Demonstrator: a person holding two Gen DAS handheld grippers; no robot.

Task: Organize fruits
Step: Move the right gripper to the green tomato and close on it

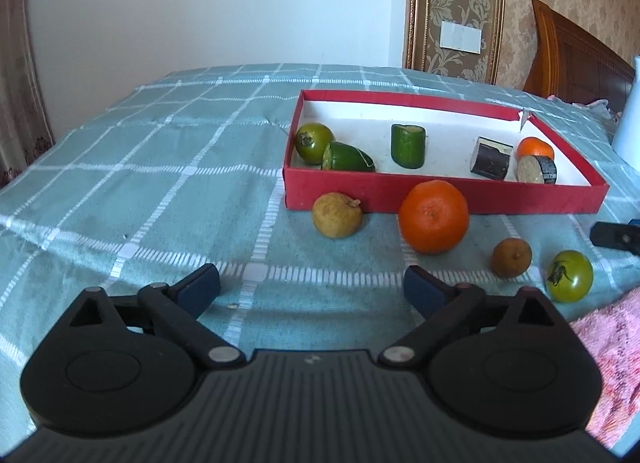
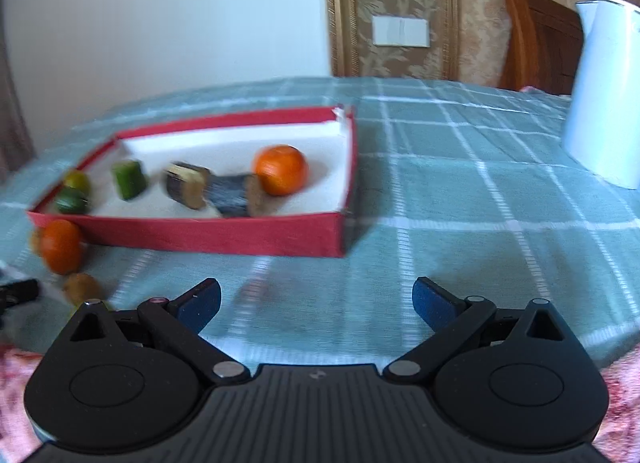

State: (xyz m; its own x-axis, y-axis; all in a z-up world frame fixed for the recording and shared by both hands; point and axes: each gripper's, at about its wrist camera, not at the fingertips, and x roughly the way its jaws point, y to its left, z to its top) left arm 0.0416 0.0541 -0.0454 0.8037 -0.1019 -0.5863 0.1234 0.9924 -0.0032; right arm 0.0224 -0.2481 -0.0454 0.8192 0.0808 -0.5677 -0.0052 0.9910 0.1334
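A red box (image 1: pixel 440 193) with a white inside holds a green tomato (image 1: pixel 313 142), two cucumber pieces (image 1: pixel 407 145), two eggplant pieces (image 1: pixel 491 157) and a small orange (image 1: pixel 535 148). In front of it on the cloth lie a yellowish fruit (image 1: pixel 337 215), a big orange (image 1: pixel 434 216), a brown fruit (image 1: pixel 511 258) and another green tomato (image 1: pixel 569 276). My left gripper (image 1: pixel 312 289) is open and empty, just short of these. My right gripper (image 2: pixel 316 297) is open and empty, near the box (image 2: pixel 220 233), whose small orange (image 2: pixel 281 170) shows there.
A teal checked cloth (image 1: pixel 160 191) covers the table. A white kettle (image 2: pixel 604 91) stands at the right. Pink fabric (image 1: pixel 612 363) lies at the near right. A wooden headboard (image 1: pixel 576 59) and wall are behind. The right wrist view is motion-blurred.
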